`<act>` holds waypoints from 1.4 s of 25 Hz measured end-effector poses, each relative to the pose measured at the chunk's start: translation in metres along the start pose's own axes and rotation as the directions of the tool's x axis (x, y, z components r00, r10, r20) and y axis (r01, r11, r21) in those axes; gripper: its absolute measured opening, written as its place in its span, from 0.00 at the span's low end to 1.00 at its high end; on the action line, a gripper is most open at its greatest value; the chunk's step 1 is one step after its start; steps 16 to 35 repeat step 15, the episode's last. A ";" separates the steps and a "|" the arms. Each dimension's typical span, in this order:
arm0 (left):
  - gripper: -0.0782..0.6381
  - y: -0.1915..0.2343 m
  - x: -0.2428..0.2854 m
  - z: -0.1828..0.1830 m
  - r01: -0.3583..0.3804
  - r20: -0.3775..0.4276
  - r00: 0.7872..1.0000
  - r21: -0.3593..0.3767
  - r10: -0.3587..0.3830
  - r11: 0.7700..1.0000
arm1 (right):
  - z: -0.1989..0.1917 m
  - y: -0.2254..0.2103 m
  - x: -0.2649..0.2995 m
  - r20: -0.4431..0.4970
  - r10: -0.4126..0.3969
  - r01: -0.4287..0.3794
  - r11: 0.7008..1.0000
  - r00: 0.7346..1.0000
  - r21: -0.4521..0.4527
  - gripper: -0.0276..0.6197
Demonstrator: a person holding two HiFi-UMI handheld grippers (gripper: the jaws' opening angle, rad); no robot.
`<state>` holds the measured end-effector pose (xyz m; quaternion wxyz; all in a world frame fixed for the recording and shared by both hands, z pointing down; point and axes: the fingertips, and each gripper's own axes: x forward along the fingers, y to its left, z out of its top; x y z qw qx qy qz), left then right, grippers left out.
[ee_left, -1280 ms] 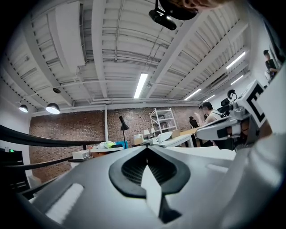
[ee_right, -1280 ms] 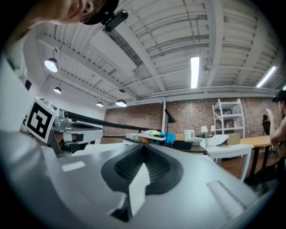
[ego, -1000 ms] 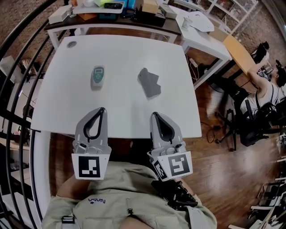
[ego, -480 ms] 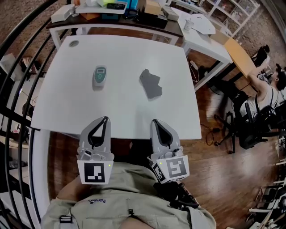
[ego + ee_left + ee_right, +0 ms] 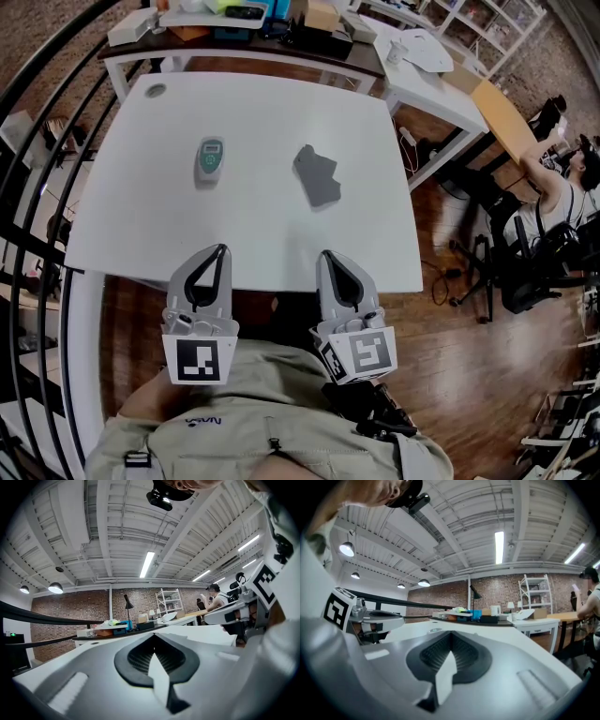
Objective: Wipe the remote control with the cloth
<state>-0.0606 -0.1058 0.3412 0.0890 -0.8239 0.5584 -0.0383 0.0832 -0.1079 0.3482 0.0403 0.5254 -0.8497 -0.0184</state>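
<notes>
Left tool [image 5: 217, 251] and right tool [image 5: 326, 255] are hovering closed, empty.
Remote control [image 5: 208, 159] and cloth [image 5: 317, 175] are lying apart on the surface [image 5: 253, 112].

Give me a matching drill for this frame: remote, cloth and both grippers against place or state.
Things:
1. remote control
2. cloth
3. left gripper
4. right gripper

Place or state:
A. grey, crumpled, right of centre on the table
B. shut, empty, at the near table edge in line with the cloth
C. teal, lying flat left of centre
D. shut, empty, at the near table edge in line with the remote control

Pairs: 1-C, 2-A, 3-D, 4-B
</notes>
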 end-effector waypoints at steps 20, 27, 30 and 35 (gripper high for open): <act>0.12 0.001 -0.001 -0.004 -0.020 0.001 1.000 -0.071 0.020 0.997 | -0.004 0.000 -0.001 -0.009 -0.005 0.005 1.000 1.000 -0.007 0.05; 0.12 0.001 -0.001 -0.004 -0.020 0.001 1.000 -0.071 0.020 0.997 | -0.004 0.000 -0.001 -0.009 -0.005 0.005 1.000 1.000 -0.007 0.05; 0.12 0.001 -0.001 -0.004 -0.020 0.001 1.000 -0.071 0.020 0.997 | -0.004 0.000 -0.001 -0.009 -0.005 0.005 1.000 1.000 -0.007 0.05; 0.12 0.001 -0.001 -0.004 -0.020 0.001 1.000 -0.071 0.020 0.997 | -0.004 0.000 -0.001 -0.009 -0.005 0.005 1.000 1.000 -0.007 0.05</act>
